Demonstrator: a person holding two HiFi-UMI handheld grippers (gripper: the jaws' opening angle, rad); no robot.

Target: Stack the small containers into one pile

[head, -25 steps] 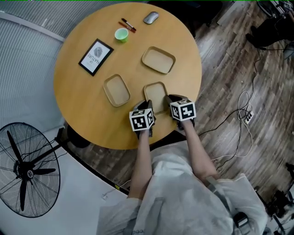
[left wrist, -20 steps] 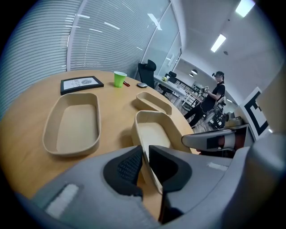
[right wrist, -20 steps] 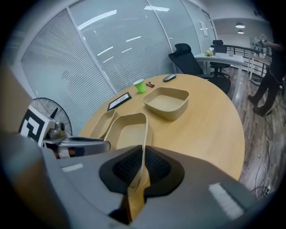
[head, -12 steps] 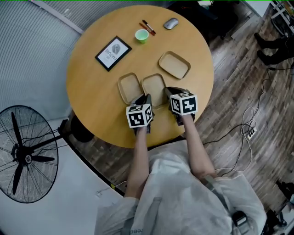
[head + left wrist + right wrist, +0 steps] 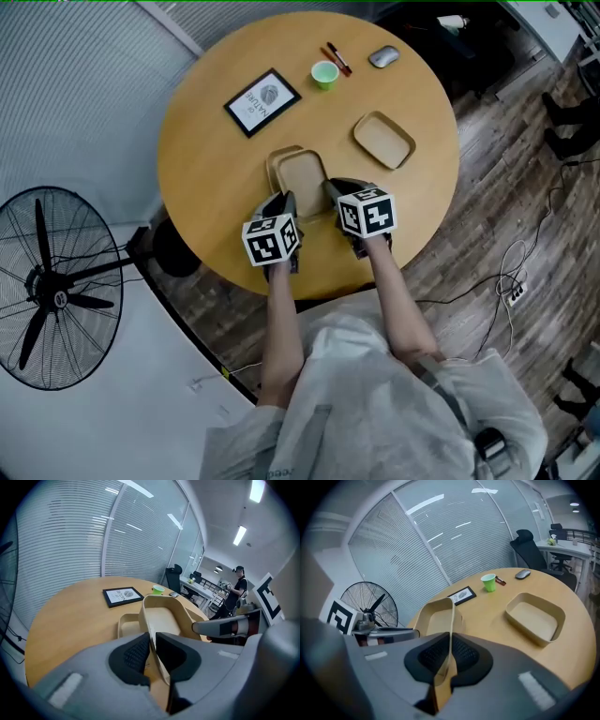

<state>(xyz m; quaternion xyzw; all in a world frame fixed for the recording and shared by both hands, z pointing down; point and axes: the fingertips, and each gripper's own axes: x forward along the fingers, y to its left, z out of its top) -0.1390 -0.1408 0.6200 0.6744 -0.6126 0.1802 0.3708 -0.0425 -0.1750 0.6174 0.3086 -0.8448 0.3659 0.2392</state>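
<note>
The tray (image 5: 302, 173), clamped by the left gripper (image 5: 152, 645) and right gripper (image 5: 448, 654), has been carried over a second tray (image 5: 124, 625). A third tray (image 5: 384, 139) is left unstacked.

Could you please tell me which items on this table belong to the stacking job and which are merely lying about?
Job: gripped beige plastic container; beige container under it; separate beige container.
Lying about: black-framed picture; small green cup; red-and-black pen; grey computer mouse.

From the held container (image 5: 302, 174), I have bare table (image 5: 202, 178) open at 9 o'clock; the spare container (image 5: 384, 140) blocks 2 o'clock, the picture frame (image 5: 262, 101) 11, the green cup (image 5: 324, 73) 12.
</note>
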